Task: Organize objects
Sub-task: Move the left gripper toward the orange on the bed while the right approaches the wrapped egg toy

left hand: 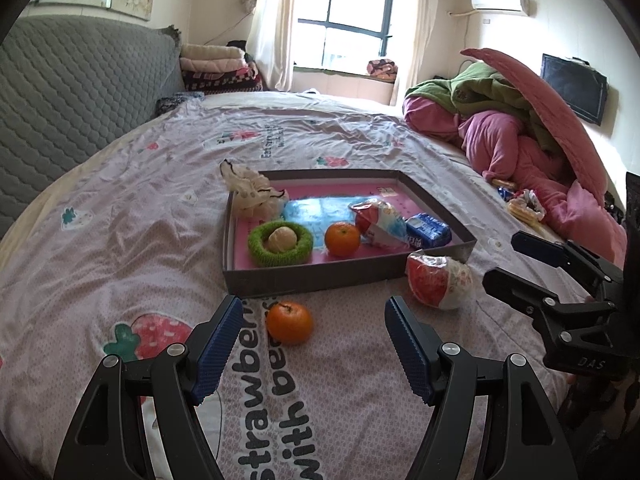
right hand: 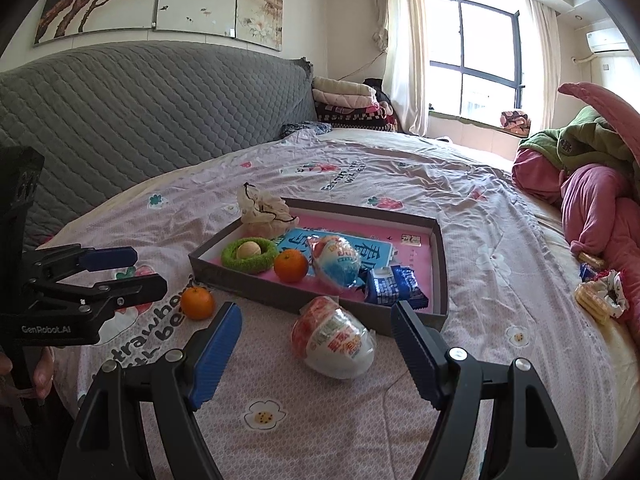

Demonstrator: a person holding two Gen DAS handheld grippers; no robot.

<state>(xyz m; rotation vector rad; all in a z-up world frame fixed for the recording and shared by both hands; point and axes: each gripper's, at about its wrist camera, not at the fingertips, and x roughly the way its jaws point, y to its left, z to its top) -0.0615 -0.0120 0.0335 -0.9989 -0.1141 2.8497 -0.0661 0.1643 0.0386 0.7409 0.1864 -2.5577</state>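
both pairs of jaws stood wide apart and held nothing. left gripper (left hand: 314, 354) hovered over the bed (left hand: 120, 240), a loose orange (left hand: 289, 322) lying on the sheet just ahead of its blue pads (left hand: 218, 350). right gripper (right hand: 316, 350) hung above a red-and-white wrapped egg (right hand: 334, 340), which lay on the sheet just outside the near wall of the grey tray (right hand: 256, 290). inside the tray were a second orange (right hand: 291, 266), a blue wrapped egg (right hand: 336, 262), a blue snack packet (right hand: 394, 286) and a green knitted ring (right hand: 250, 254).
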